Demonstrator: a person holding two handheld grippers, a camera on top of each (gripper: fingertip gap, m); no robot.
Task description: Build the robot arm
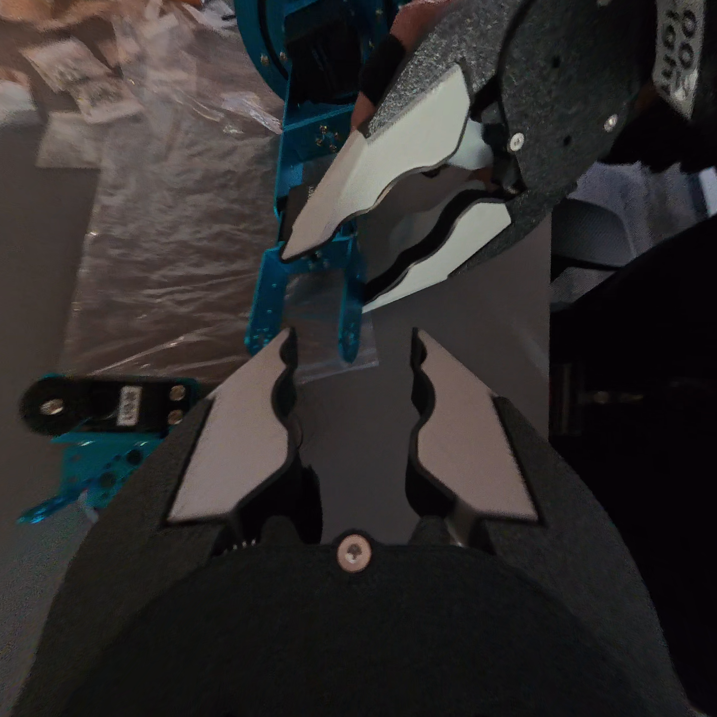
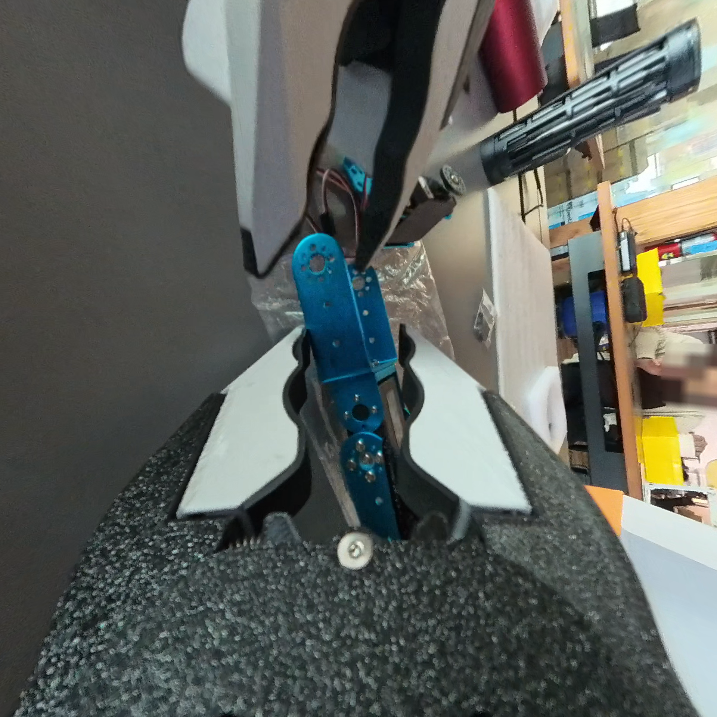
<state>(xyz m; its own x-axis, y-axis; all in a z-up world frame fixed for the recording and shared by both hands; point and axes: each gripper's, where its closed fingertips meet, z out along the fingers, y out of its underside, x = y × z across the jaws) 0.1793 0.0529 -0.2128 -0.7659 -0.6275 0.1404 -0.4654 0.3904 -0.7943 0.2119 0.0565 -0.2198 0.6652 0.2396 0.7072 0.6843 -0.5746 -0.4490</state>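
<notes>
Right gripper (image 2: pixel 351 341) clamping blue anodised metal servo-bracket assembly (image 2: pixel 341 310), I'm holding it lifted so forked end points out. Left gripper (image 1: pixel 353 337) hovering wide, empty, just below fork tips (image 1: pixel 349 329). Crinkled clear plastic bag (image 1: pixel 163 232) lying on dark grey surface (image 1: pixel 465 329); second blue bracket with black servo (image 1: pixel 104 403) resting left, blurred, probably loose.

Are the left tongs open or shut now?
Open. In the left wrist view the left tongs show a wide gap between the fingertips, with only grey table between them.

Blue bracket (image 1: pixel 310 279) before left fingers (image 1: pixel 240 438)
</notes>
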